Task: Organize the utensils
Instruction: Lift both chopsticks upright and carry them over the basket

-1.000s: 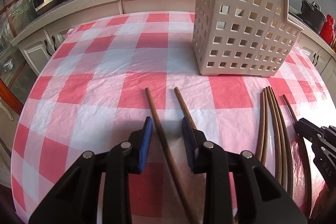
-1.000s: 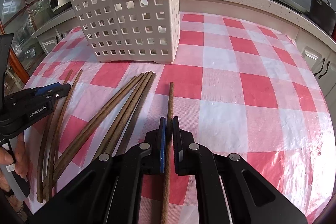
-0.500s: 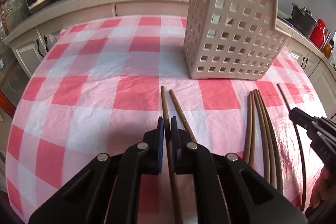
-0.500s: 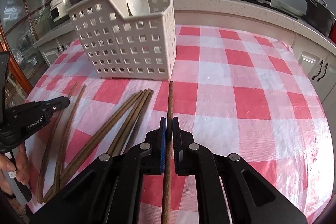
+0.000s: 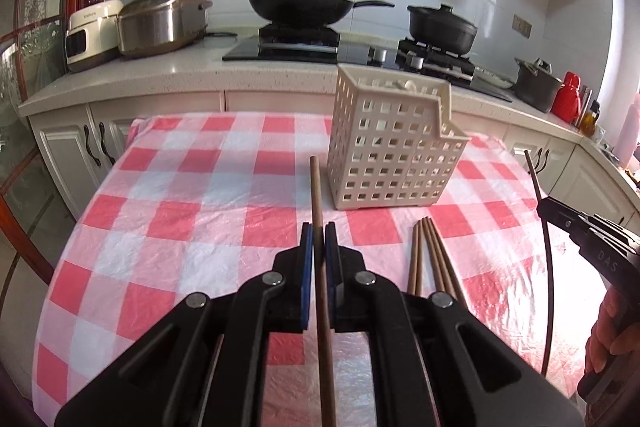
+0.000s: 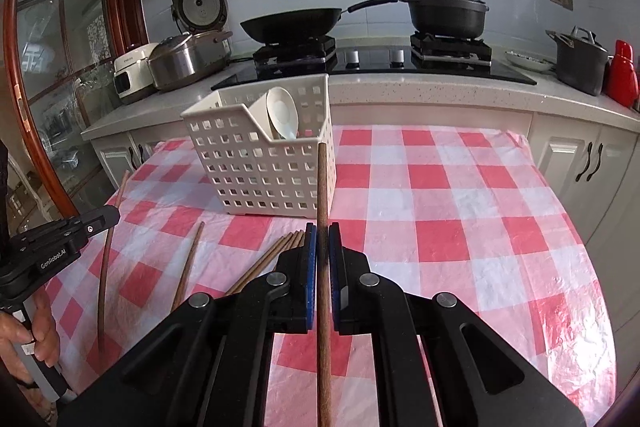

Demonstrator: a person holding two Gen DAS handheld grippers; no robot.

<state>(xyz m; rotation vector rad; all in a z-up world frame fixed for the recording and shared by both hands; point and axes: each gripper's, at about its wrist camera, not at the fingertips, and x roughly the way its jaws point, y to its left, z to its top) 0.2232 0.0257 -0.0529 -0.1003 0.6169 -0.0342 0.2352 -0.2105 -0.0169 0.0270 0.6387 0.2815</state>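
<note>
My left gripper [image 5: 319, 233] is shut on a brown wooden chopstick [image 5: 317, 191], lifted off the table and pointing toward the white perforated basket [image 5: 392, 151]. My right gripper [image 6: 322, 233] is shut on another brown chopstick [image 6: 322, 183], also raised, its tip in front of the basket [image 6: 260, 167], which holds white spoons [image 6: 282, 113]. Several chopsticks [image 5: 430, 255] lie bundled on the red-and-white checked cloth between the grippers. One more chopstick [image 6: 190, 261] lies alone on the cloth. The right gripper shows at the left wrist view's right edge [image 5: 550, 205].
The table's checked plastic cloth [image 5: 192, 211] spreads left of the basket. Behind the table runs a kitchen counter [image 5: 160, 71] with a rice cooker, a steel pot, a wok and black pots on the hob. A red bottle [image 6: 622, 75] stands at the counter's right.
Both grippers have risen from the table with their chopsticks; the views now look level at the counter. The left gripper closed on its chopstick during the past second.
</note>
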